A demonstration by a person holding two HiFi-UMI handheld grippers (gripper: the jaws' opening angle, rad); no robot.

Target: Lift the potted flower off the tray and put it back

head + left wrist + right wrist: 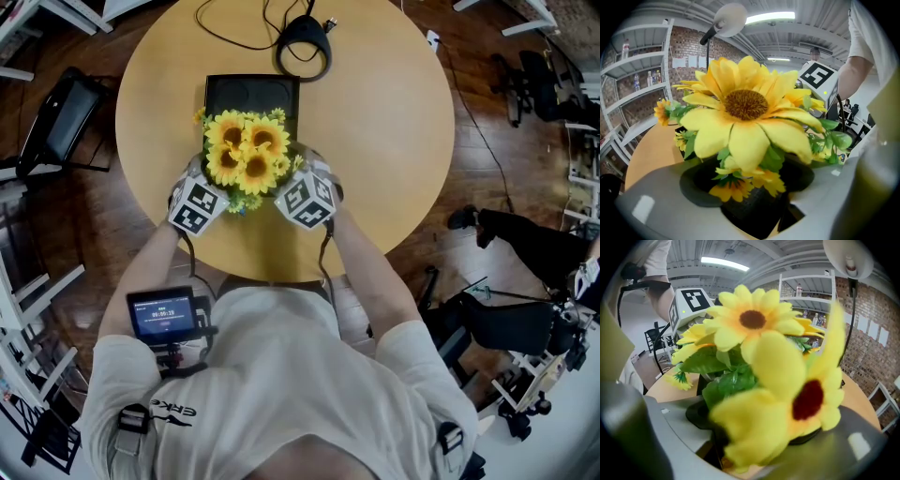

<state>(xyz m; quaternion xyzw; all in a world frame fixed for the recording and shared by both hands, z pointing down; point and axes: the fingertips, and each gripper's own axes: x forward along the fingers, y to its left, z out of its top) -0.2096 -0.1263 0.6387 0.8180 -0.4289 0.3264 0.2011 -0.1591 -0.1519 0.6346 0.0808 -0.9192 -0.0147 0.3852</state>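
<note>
The potted flower [246,155], a bunch of yellow sunflowers in a black pot, is at the near end of the black tray [251,94]. My left gripper [217,190] and right gripper [289,187] reach under the blooms from either side. In the left gripper view the black pot [754,211] sits between the grey jaws of the left gripper [757,216], which close against it below its rim. In the right gripper view the blooms [787,394] hide most of the pot, which lies between the jaws of the right gripper [740,446]. Bare wood shows under the pot. Whether it rests or hangs I cannot tell.
The round wooden table [394,122] carries a black cable with a looped device [305,42] beyond the tray. The table's near edge runs just in front of my hands. Chairs [61,122] and equipment stand on the floor around it.
</note>
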